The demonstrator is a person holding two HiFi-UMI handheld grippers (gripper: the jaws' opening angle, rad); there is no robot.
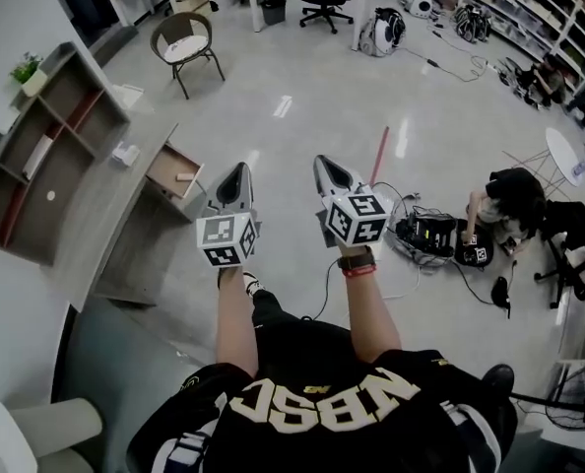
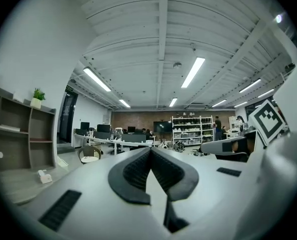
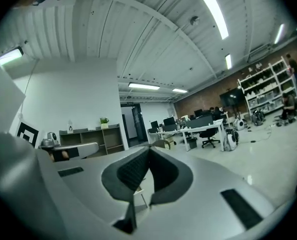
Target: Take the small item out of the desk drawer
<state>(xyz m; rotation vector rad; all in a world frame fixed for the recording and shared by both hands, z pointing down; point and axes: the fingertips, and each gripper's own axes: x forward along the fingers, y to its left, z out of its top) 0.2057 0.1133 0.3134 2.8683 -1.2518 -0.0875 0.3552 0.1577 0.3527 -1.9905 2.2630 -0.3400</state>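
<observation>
Lying in drawer (image 1: 162,166), small item (image 1: 184,177) indistinct

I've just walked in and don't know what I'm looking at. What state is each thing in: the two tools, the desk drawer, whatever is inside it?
left tool: shut, empty, held level.
right tool: shut, empty, held level.
desk drawer: pulled open.
small item: lying in the drawer, neither tool touching it.
round chair: upright, nobody in it.
</observation>
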